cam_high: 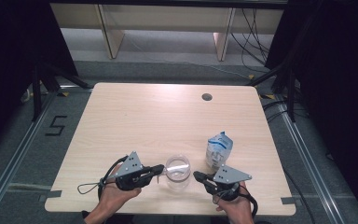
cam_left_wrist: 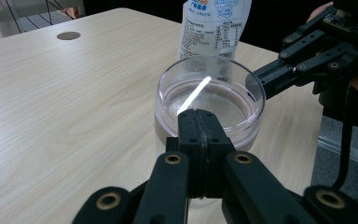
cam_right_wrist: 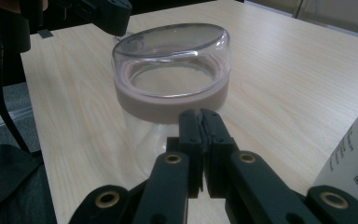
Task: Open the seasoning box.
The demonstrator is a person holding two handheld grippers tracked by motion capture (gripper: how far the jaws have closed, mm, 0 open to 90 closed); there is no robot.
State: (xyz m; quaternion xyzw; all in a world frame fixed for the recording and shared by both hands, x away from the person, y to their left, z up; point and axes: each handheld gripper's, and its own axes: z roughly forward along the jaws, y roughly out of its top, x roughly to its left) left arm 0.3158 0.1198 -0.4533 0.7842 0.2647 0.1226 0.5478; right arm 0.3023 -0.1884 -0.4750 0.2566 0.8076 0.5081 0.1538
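Both sets of fingers (cam_left_wrist: 200,128) closed, empty, flanking the glass jar (cam_high: 177,171)

This looks like a lab set up for recording. The pale wooden surface (cam_high: 168,116) stands alone on grey carpet, boxed in by black curtains (cam_high: 9,70) on both sides. Metal rails (cam_high: 14,163) run along the floor, a taped "5" (cam_high: 56,125) marks it, and loose cables (cam_high: 254,32) trail far beyond the tools (cam_high: 161,169).
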